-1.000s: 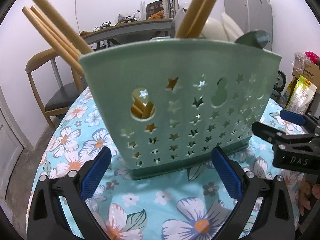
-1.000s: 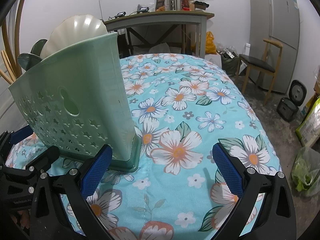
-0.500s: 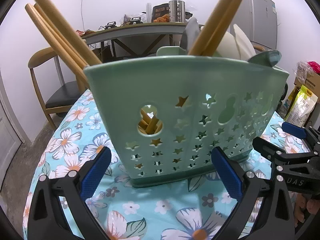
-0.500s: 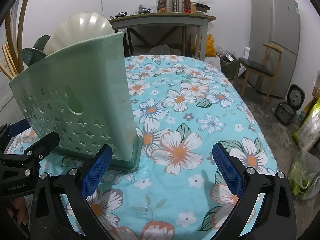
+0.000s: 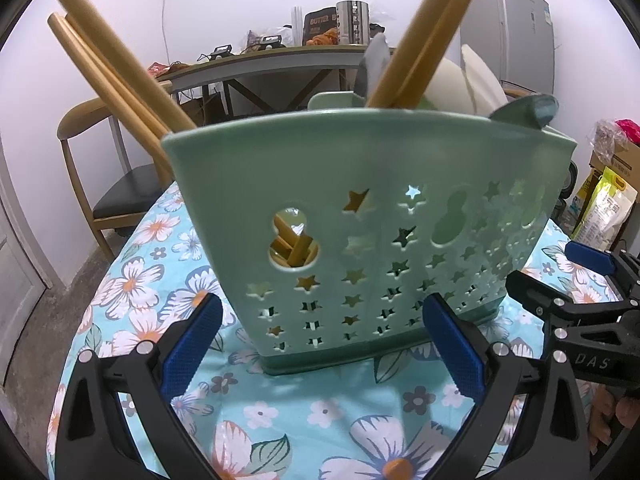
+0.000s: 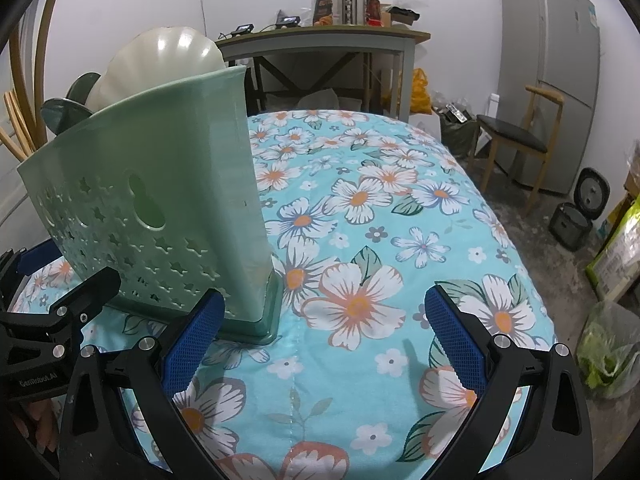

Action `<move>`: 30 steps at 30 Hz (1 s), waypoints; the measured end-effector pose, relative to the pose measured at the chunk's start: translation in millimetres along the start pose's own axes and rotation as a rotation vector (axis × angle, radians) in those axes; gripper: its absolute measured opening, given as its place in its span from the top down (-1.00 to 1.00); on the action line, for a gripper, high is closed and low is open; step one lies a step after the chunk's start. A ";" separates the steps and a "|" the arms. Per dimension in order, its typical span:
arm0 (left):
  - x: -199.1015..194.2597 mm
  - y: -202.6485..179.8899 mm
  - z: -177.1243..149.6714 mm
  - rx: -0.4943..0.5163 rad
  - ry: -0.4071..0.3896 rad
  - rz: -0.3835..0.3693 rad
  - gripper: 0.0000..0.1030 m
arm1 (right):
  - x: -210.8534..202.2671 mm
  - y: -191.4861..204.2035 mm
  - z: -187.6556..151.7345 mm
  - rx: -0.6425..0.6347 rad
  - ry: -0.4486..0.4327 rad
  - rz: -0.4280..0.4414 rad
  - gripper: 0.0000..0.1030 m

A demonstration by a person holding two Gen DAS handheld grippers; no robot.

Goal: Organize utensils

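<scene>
Chopsticks [image 5: 120, 80] plain from left tongs [image 5: 322, 344]; fridge-side chair [image 6: 516, 136] only right.

Lighting: even, cool indoor light, moderately bright; source not visible. Shadows: soft and faint on the floral tablecloth [image 6: 360, 240], strongest just under the green holder [image 5: 360, 216]. Glare: small white highlights on the pale scalloped plate [image 6: 160, 60] at 11 o'clock in the right wrist view. Blur: wooden chopsticks [image 5: 120, 76] soft at 10 o'clock. Distortion: strong fisheye bending, black vignette in all corners.
</scene>
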State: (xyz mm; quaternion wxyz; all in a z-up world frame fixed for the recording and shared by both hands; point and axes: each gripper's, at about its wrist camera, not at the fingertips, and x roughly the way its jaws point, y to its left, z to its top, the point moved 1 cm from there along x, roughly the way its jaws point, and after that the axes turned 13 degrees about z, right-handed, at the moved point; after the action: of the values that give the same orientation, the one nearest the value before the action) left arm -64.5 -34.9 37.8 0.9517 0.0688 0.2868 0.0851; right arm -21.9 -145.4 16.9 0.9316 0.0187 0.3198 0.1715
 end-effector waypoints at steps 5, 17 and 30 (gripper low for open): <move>-1.2 -1.6 -0.6 0.000 -0.001 -0.001 -0.90 | 0.3 0.3 0.2 -0.006 0.000 -0.003 -0.86; -9.8 -8.4 -1.8 0.011 -0.019 0.019 -0.90 | -0.9 -0.3 0.4 -0.006 -0.003 -0.004 -0.86; -8.7 -1.3 -1.8 -0.011 -0.015 0.013 -0.90 | -1.2 0.1 1.0 -0.007 -0.001 -0.003 -0.86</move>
State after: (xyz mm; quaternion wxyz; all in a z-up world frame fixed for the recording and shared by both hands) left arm -72.5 -37.7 40.8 0.9536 0.0663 0.2788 0.0924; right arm -22.2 -145.6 18.3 0.9321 0.0151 0.3188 0.1712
